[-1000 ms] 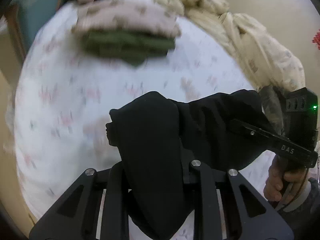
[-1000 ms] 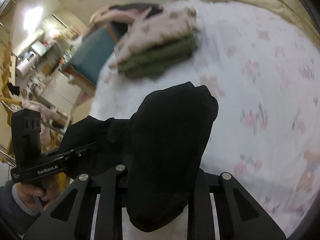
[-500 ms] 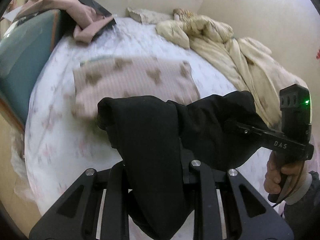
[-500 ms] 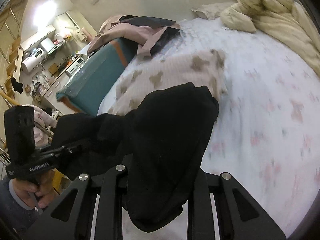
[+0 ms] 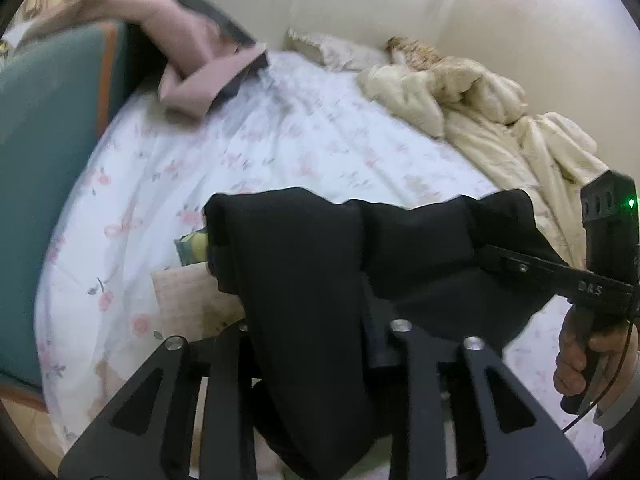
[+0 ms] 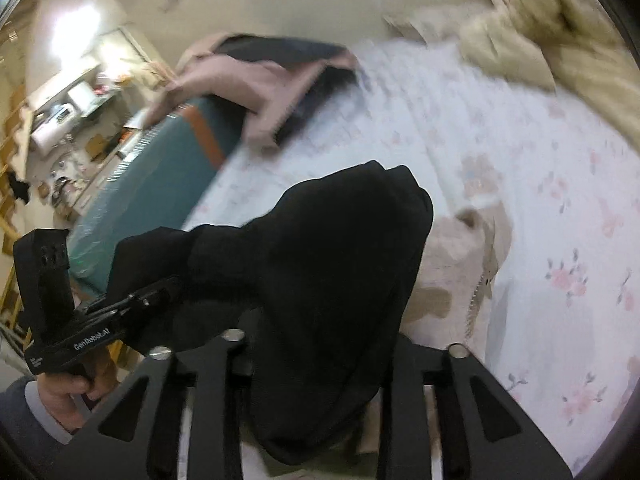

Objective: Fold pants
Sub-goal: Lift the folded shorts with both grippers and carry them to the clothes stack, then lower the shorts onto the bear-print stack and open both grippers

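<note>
Folded black pants (image 5: 320,280) hang between both grippers, held above the flowered bed sheet (image 5: 280,148). My left gripper (image 5: 316,320) is shut on one end of the pants, whose cloth drapes over its fingers and hides the tips. My right gripper (image 6: 320,332) is shut on the other end of the pants (image 6: 336,264), its tips hidden too. The right gripper also shows in the left wrist view (image 5: 520,266), and the left gripper in the right wrist view (image 6: 132,308). A folded pink patterned garment (image 6: 452,276) lies on the sheet just under the pants.
A cream quilt (image 5: 480,112) is bunched along the bed's far right side by the wall. A teal headboard or bench (image 5: 36,152) stands at the left with pink clothes (image 5: 192,60) draped over it. A kitchen area (image 6: 68,100) lies beyond.
Both grippers have carried the black pants forward over the bed to above the folded pink garment, which now lies mostly hidden under the pants. The green garment is out of sight.
</note>
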`<state>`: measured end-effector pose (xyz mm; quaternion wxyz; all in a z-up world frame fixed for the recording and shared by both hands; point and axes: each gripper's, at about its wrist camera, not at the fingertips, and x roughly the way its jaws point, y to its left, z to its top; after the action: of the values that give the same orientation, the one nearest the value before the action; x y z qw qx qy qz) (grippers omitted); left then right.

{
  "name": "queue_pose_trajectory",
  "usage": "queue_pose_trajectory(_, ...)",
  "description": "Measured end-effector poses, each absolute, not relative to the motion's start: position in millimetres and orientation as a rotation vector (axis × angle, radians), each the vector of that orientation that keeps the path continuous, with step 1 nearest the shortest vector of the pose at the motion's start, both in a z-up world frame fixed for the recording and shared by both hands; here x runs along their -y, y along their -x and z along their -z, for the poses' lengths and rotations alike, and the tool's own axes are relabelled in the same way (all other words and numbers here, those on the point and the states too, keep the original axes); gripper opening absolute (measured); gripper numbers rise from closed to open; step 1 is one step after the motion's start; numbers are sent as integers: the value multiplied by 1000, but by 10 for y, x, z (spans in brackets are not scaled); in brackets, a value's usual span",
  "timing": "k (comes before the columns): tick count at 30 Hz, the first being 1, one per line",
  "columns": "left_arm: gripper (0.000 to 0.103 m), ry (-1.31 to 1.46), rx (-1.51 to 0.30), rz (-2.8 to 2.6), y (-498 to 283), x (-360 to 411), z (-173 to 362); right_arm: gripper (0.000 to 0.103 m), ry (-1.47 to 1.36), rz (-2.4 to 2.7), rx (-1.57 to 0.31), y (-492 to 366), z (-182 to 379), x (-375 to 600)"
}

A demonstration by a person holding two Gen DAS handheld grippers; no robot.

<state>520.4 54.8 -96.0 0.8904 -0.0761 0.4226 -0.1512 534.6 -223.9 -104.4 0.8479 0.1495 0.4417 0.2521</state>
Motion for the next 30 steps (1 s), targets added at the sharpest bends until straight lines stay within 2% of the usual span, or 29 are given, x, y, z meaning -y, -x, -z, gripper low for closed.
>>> queue_pose_trajectory(1, 31, 157, -888, 312, -5246, -557, 1023, 56, -308, -509, -948, -5395, 1152, 2268)
queue_pose_trajectory(5, 34, 115, -882, 275, -5247, -403, 1052, 66, -360, -449, -929, -5416, 1261, 2452)
queue_pose_trajectory(6, 41, 124, -883, 263, -5248, -404, 1040, 68, -370, -439, -920, -5402, 1260, 2499)
queue_pose_trajectory(7, 60, 134, -883, 246, -5238, -424, 1027, 70, -410, -425, -908, -5381, 1272, 2583)
queue_pose_trajectory(9, 85, 155, -846, 191, -5158, -520, 982, 70, -446, -393, -938, -5363, 1337, 2668)
queue_pose_trajectory(12, 86, 222, -820, 176, -5000, -706, 964, 71, -433, -351, -889, -5245, 1182, 2741)
queue_pose_trajectory(14, 86, 204, -792, 139, -4896, -790, 921, 75, -427, -302, -870, -5215, 1074, 2827)
queue_pose_trajectory(18, 86, 276, -715, 25, -4658, -1021, 672, 76, -440, -216, -900, -5109, 900, 2971)
queue_pose_trajectory(21, 86, 212, -743, -28, -4517, -1048, 519, 78, -462, -191, -887, -4881, 662, 3159)
queue_pose_trajectory(30, 86, 161, -691, 10, -3162, -863, -33, 83, -224, -293, -772, -3322, -193, 2845)
